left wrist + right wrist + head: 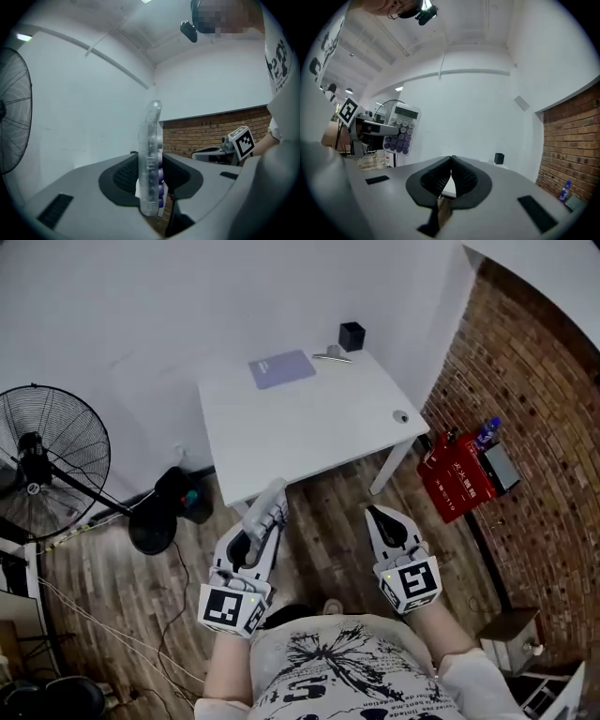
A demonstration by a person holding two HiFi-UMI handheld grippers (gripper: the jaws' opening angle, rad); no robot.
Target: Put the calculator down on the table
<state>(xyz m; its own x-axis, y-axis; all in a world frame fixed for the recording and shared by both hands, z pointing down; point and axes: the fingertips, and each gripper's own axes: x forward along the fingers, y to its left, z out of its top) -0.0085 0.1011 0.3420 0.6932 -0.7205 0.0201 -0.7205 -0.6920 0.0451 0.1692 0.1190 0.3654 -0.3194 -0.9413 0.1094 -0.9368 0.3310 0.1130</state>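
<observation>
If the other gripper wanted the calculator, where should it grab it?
Probably the screen end of the calculator, which sticks out free past the left gripper. Come from that end, one pad on the front, one on the back, since it is thin and flat.

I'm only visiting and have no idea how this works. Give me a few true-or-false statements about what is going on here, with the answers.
1. The left gripper is clamped on a calculator. True.
2. The right gripper holds something as well. False: its jaws are closed on each other with nothing between them.
3. The calculator lies on the table. False: it is held in the left gripper, not resting on the tabletop.
4. A fan stands on the floor to the left of the table. True.
5. A purple pad and a small black box sit at the far side of the table. True.
</observation>
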